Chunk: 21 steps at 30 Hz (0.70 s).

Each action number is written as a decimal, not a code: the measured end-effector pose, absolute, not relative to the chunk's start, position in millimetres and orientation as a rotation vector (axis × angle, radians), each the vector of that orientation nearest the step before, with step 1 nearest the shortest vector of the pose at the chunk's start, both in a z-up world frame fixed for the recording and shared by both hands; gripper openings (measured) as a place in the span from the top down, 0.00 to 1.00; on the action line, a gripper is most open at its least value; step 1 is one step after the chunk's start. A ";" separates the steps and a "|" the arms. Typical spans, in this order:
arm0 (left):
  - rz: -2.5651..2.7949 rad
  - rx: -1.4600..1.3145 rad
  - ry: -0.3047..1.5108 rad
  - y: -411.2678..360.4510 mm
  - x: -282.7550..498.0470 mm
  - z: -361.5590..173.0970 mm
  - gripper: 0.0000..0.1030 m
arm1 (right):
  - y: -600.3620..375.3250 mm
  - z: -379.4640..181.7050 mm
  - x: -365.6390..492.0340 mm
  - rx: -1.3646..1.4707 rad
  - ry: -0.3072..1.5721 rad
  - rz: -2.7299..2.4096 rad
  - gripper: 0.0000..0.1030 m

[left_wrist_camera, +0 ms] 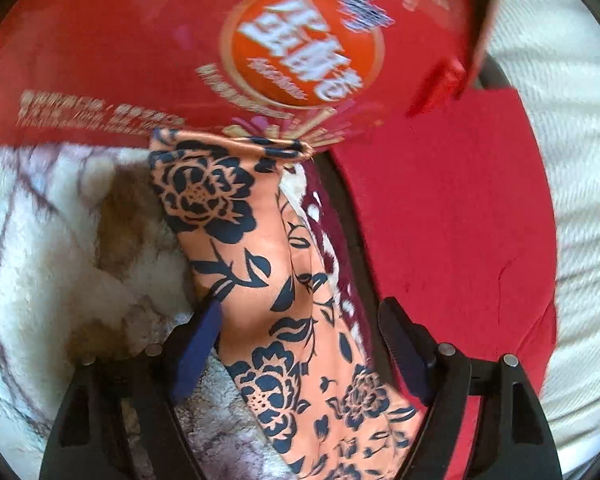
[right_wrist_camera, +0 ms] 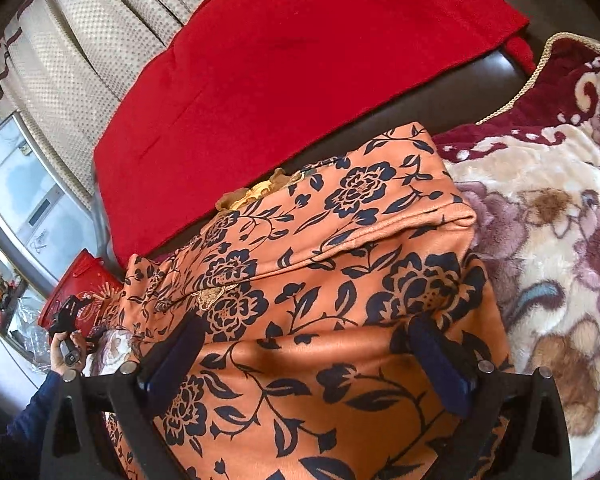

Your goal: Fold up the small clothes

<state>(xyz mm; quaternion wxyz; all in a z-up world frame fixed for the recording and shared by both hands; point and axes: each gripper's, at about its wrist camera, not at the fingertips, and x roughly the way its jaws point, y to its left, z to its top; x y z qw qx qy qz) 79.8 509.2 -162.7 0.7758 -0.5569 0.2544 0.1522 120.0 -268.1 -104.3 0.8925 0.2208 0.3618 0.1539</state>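
On a plush cream blanket (right_wrist_camera: 548,184) with mauve flowers and a maroon border lies one orange garment (right_wrist_camera: 324,280) of smooth cloth printed with dark navy roses and leaves. It is folded over on itself, with a gold lace trim showing at its far edge. Beyond it rests one plain red cloth (right_wrist_camera: 284,80), spread flat over a dark surface, and pale dotted curtains (right_wrist_camera: 80,72) hang behind that.

Two grippers are in view. The right gripper (right_wrist_camera: 312,356) has both its black fingers with blue pads spread wide over the orange garment; the cloth lies under and between them, and the pads do not press together on it. The left gripper (left_wrist_camera: 300,344) is likewise spread, its two blue-padded fingers standing on either side of a narrow strip of the same garment (left_wrist_camera: 268,280), with neither pad squeezing it. From the right wrist view, the left gripper (right_wrist_camera: 70,312) appears small at the far left, held by one hand (right_wrist_camera: 66,354) with a dark blue sleeve.

One red box (left_wrist_camera: 180,48) with an orange round label and gold lettering, blurred, fills the top of the left wrist view, just past the strip's hemmed end.
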 end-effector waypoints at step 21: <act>0.394 -0.714 0.588 428.8 114.1 -65.1 0.95 | -277.5 -107.8 108.8 0.470 0.733 0.321 0.00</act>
